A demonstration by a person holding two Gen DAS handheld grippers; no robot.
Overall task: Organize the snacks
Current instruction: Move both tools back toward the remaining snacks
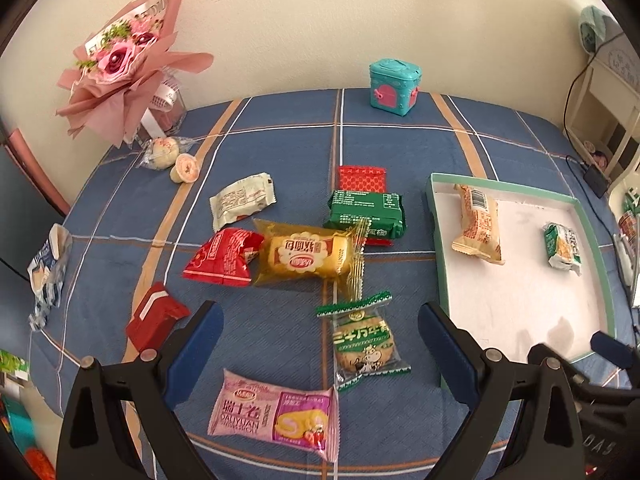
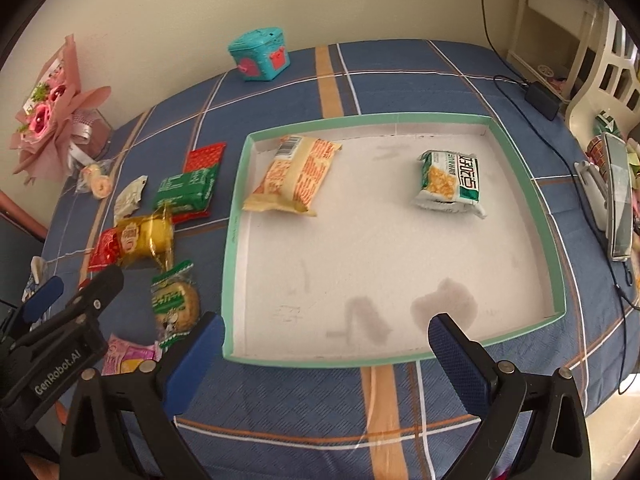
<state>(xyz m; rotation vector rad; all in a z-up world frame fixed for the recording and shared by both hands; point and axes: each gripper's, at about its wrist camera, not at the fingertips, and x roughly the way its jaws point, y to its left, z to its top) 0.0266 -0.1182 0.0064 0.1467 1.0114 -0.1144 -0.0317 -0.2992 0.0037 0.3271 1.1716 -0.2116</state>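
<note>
Left claw [image 1: 320,344] hovers released, jaws spread wide and holding nothing, over the blue plaid table [image 1: 280,136]. Nearest it lies a pink roll pack [image 1: 276,414], with a green cookie pack [image 1: 362,344] just beyond, between the fingers in the left wrist view. To the left sits a red carton [image 1: 154,318]. Farther on, a yellow cake pack [image 1: 310,258] touches a red pouch [image 1: 222,258] on its left. Behind these lie a white pack [image 1: 242,200] and a green pack [image 1: 366,210] that rests on a red flat pack [image 1: 362,178]. A blue-white wrapper [image 1: 48,270] lies at the left edge. Toward the wall are a wrapped bun [image 1: 162,152] with a small jelly cup [image 1: 186,166] just beside it, a pink bouquet [image 1: 120,64] and a teal tin [image 1: 394,86].

Right claw [image 2: 326,340] is likewise released and holds nothing, poised above the near rim of the tray [image 2: 236,240], a shallow white box with a green border set to the right of the loose snacks. Inside it, toward the far side, lie an orange pack [image 2: 296,176] near the left wall and a green-white pack [image 2: 450,182], well apart from each other. A charger [image 2: 542,98] with its cable lies beyond the tray's right corner.
</note>
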